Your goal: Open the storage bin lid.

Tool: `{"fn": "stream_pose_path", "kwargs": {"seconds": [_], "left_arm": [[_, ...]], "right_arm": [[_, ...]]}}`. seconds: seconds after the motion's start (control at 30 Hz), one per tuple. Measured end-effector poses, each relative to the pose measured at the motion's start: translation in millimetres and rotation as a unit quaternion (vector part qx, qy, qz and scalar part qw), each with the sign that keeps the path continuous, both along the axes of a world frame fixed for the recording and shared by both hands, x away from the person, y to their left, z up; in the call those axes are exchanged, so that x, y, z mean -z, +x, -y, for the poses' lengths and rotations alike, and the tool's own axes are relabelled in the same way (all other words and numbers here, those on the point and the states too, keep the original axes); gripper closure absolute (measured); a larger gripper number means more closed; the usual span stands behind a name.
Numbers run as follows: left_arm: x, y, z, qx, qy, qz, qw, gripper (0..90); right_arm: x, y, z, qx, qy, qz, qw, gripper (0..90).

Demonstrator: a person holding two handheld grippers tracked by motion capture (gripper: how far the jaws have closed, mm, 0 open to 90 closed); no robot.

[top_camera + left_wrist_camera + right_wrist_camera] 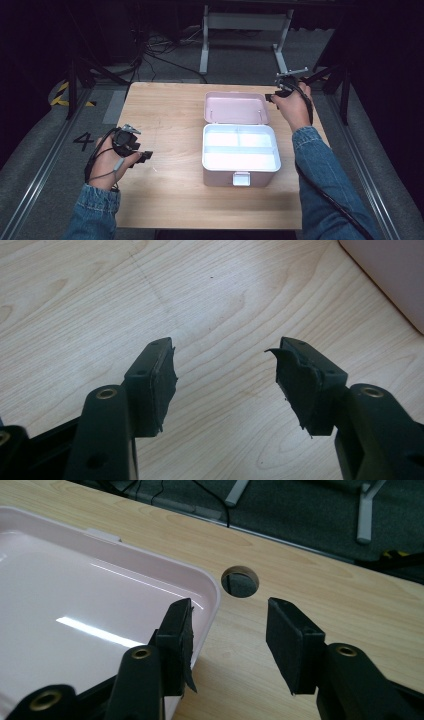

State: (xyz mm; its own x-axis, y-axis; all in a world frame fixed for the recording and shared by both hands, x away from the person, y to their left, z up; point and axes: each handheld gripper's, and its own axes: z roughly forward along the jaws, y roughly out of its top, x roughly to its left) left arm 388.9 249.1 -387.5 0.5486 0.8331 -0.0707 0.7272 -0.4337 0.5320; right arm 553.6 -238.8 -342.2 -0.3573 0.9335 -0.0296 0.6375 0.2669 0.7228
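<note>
The fingers of the right gripper are spread wide and nothing is held between them; one finger is seen over the corner of the pink lid, the other over bare desk near a round cable hole. The fingers of the left gripper are likewise set wide apart and empty, held above the wood just beside the box. The pink box is placed at the middle of the desk, its lid laid fully back and flat behind it. Its white interior is seen divided into compartments, in which no contents can be made out.
</note>
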Motion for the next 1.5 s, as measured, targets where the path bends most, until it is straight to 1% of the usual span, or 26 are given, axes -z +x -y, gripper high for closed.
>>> {"fn": "stream_pose_path", "kwargs": {"seconds": [0.03, 0.1, 0.23, 0.27, 0.33, 0.47, 0.57, 0.67, 0.7, 0.73, 0.83, 0.87, 0.9, 0.93, 1.03, 1.1, 1.13, 1.17, 1.27, 1.3, 1.5], "left_arm": [[-0.7, 1.1, 0.0, 0.008, 0.006, 0.003, 0.9999, 41.7], [-1.0, 0.8, 2.4, 0.002, 0.001, 0.001, 1.0000, 41.6], [-1.4, 2.0, 4.0, 0.007, 0.006, 0.003, 1.0000, 41.6], [-0.7, 1.8, 4.7, 0.006, 0.004, 0.000, 1.0000, 41.6], [0.2, 1.8, 4.2, 0.008, 0.007, 0.000, 0.9999, 41.6], [0.5, -0.5, 2.1, 0.001, 0.009, -0.003, 1.0000, 41.4], [0.8, -1.4, 0.0, 0.001, 0.013, -0.001, 0.9999, 40.9], [0.8, -2.6, -0.8, -0.003, 0.011, -0.003, 0.9999, 40.5], [0.8, -2.4, -1.3, -0.001, 0.013, -0.001, 0.9999, 40.5], [0.7, -2.8, -1.8, -0.002, 0.013, -0.004, 0.9999, 40.4], [1.1, -2.9, -3.3, -0.002, 0.013, -0.005, 0.9999, 40.1], [1.3, -3.3, -3.7, -0.004, 0.011, -0.008, 0.9999, 40.0], [1.1, -2.7, -4.9, -0.001, 0.014, -0.006, 0.9999, 39.9], [1.5, -2.9, -5.3, -0.006, 0.013, -0.006, 0.9999, 39.9], [1.8, -2.8, -6.2, -0.007, 0.010, -0.011, 0.9999, 39.7], [1.9, -2.6, -7.9, -0.004, 0.012, -0.012, 0.9999, 39.0], [1.9, -3.0, -8.7, -0.006, 0.011, -0.015, 0.9998, 38.4], [2.1, -3.1, -9.6, -0.007, 0.013, -0.015, 0.9998, 38.0], [3.3, -3.5, -11.6, -0.008, 0.014, -0.018, 0.9997, 37.6], [3.4, -3.6, -12.0, -0.007, 0.015, -0.023, 0.9996, 37.4], [3.6, -4.5, -16.3, -0.008, 0.014, -0.031, 0.9994, 36.9]], "right_arm": [[-3.9, -3.8, 2.1, -0.001, 0.001, 0.003, 1.0000, 54.1], [-11.1, -11.9, 7.8, -0.008, 0.001, 0.008, 0.9999, 54.1], [-22.5, -30.5, 20.6, -0.022, 0.002, 0.018, 0.9996, 54.1], [-24.3, -34.5, 23.4, -0.023, 0.001, 0.020, 0.9995, 54.1], [-30.2, -48.0, 33.6, -0.031, 0.003, 0.022, 0.9993, 54.2], [-40.0, -71.6, 52.9, -0.040, 0.004, 0.029, 0.9988, 54.1], [-44.4, -86.6, 66.2, -0.042, 0.010, 0.028, 0.9987, 54.0], [-45.3, -100.3, 77.1, -0.046, 0.003, 0.023, 0.9987, 53.2], [-44.9, -104.6, 80.5, -0.048, 0.000, 0.020, 0.9986, 52.9], [-44.5, -108.1, 82.5, -0.049, 0.002, 0.017, 0.9986, 52.7], [-40.7, -121.1, 91.7, -0.056, -0.005, 0.004, 0.9984, 52.4], [-39.0, -124.8, 94.4, -0.059, -0.006, 0.000, 0.9983, 52.1], [-37.5, -127.5, 96.2, -0.059, -0.007, -0.005, 0.9982, 52.0], [-35.4, -130.8, 98.4, -0.060, -0.008, -0.010, 0.9981, 52.0], [-27.4, -140.7, 106.3, -0.064, -0.012, -0.027, 0.9975, 51.6], [-23.6, -144.9, 109.4, -0.066, -0.012, -0.037, 0.9971, 51.4], [-20.7, -147.4, 111.5, -0.067, -0.016, -0.040, 0.9968, 51.2], [-18.2, -149.7, 112.5, -0.068, -0.013, -0.046, 0.9966, 51.0], [-9.8, -155.5, 115.7, -0.071, -0.014, -0.066, 0.9951, 50.2], [-6.6, -157.4, 116.2, -0.071, -0.014, -0.076, 0.9945, 50.2], [14.8, -163.2, 122.0, -0.073, -0.017, -0.116, 0.9904, 49.9]]}}
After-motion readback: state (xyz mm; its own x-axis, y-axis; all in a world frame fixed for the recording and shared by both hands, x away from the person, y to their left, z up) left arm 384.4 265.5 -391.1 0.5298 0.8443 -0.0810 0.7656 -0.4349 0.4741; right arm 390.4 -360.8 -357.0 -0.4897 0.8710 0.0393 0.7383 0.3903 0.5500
